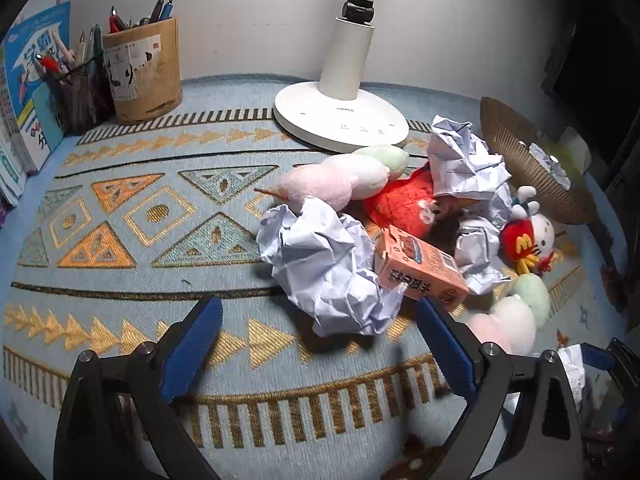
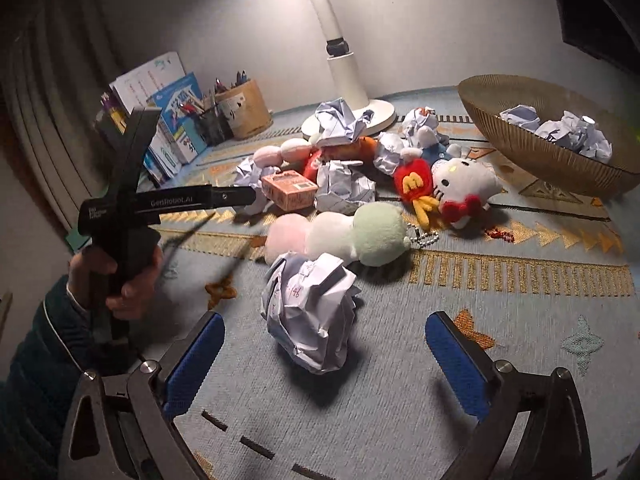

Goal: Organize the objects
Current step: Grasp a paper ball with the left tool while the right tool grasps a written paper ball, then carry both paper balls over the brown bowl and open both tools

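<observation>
My left gripper (image 1: 320, 312) is open, its blue pads wide apart just short of a crumpled white paper ball (image 1: 326, 268). An orange carton (image 1: 420, 266) leans beside that ball, near the right pad. Behind lie a pink-white-green plush (image 1: 344, 180), a red plush (image 1: 404, 204) and more crumpled paper (image 1: 464, 160). My right gripper (image 2: 324, 344) is open too, with another paper ball (image 2: 310, 312) lying on the cloth between its pads, untouched. Past it rest a three-colour plush (image 2: 340, 232) and a white cat plush (image 2: 464, 188). The brown bowl (image 2: 532, 152) holds several paper balls.
A white lamp base (image 1: 340, 120) stands at the back. A cardboard pen holder (image 1: 144, 68) and books (image 1: 36, 84) fill the far left. In the right wrist view a hand (image 2: 128, 276) holds the other black gripper handle (image 2: 136, 200) at the left. A patterned blue cloth (image 1: 120, 240) covers the table.
</observation>
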The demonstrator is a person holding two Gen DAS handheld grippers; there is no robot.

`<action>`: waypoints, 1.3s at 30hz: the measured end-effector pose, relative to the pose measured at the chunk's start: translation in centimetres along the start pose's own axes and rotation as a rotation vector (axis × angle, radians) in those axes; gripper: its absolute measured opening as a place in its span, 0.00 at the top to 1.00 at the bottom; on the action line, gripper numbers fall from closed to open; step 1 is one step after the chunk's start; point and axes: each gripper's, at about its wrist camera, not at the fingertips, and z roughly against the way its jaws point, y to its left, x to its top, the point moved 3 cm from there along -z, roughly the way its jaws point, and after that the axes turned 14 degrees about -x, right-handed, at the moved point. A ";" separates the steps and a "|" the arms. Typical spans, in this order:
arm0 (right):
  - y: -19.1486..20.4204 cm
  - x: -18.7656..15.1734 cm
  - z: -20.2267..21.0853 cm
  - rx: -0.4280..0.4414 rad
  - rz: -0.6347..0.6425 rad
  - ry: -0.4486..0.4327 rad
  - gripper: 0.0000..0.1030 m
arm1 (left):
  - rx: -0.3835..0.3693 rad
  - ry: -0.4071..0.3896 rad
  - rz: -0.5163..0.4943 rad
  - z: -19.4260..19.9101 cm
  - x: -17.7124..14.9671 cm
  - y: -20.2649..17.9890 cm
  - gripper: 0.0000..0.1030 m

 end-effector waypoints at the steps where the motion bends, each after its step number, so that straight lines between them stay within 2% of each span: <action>1: 0.1 0.0 -0.4 0.000 0.001 0.011 0.08 | 0.022 0.006 -0.024 -0.3 0.1 -0.2 0.12; 2: 0.2 0.0 -0.8 0.003 0.005 0.026 0.12 | 0.037 0.019 -0.049 -0.8 0.1 -0.4 0.16; 3: 0.4 0.0 -1.2 0.010 0.011 0.041 0.21 | 0.046 0.027 -0.069 -1.1 0.1 -0.5 0.17; 4: 0.5 0.0 -1.5 0.009 0.016 0.051 0.27 | 0.049 0.028 -0.082 -1.3 0.0 -0.7 0.20; 5: 0.6 0.0 -1.8 -0.005 0.020 0.057 0.28 | 0.042 0.031 -0.084 -1.4 -0.1 -0.7 0.30; 8: 0.8 0.1 -2.2 0.006 0.021 0.058 0.41 | 0.050 0.011 -0.079 -1.1 -0.1 -0.5 0.53; 9: 0.8 0.2 -2.3 0.008 0.022 0.061 0.51 | 0.046 0.005 -0.073 -0.9 -0.2 -0.5 0.54; 10: 0.8 0.2 -2.4 0.002 0.030 0.066 0.55 | 0.041 0.001 -0.071 -0.6 -0.3 -0.5 0.56; 14: 0.3 0.2 -1.3 0.012 0.026 0.028 0.56 | 0.047 -0.043 -0.066 1.1 -1.2 -1.0 0.56; 17: -0.5 0.7 0.2 0.018 0.010 -0.013 0.56 | -0.007 -0.093 -0.025 3.2 -2.3 -1.5 0.56; 22: -3.4 1.1 2.1 -0.029 -0.026 -0.058 0.56 | -0.072 -0.156 0.007 5.3 -4.3 -3.9 0.56; 26: -5.9 0.2 2.1 -0.068 -0.035 -0.022 0.56 | -0.095 -0.157 0.001 4.7 -5.4 -5.6 0.56; 28: -6.7 -0.4 1.6 -0.085 -0.029 0.024 0.56 | -0.093 -0.153 0.003 4.2 -5.9 -6.2 0.56; 31: -7.7 -1.2 1.2 -0.123 -0.018 0.034 0.56 | -0.082 -0.144 0.003 3.5 -6.4 -6.6 0.56; 33: -8.1 -1.5 1.1 -0.121 -0.025 0.042 0.53 | -0.060 -0.140 -0.021 3.4 -6.5 -6.9 0.56; 34: -8.3 -1.6 1.1 -0.120 -0.032 0.046 0.43 | -0.066 -0.136 -0.022 3.3 -6.5 -6.9 0.56; 36: -8.7 -1.8 1.2 -0.122 -0.052 0.034 0.30 | -0.073 -0.125 -0.022 3.1 -6.5 -6.8 0.56; 39: -9.2 -1.8 1.4 -0.076 -0.098 0.031 0.30 | -0.086 -0.124 -0.012 3.1 -6.6 -6.6 0.56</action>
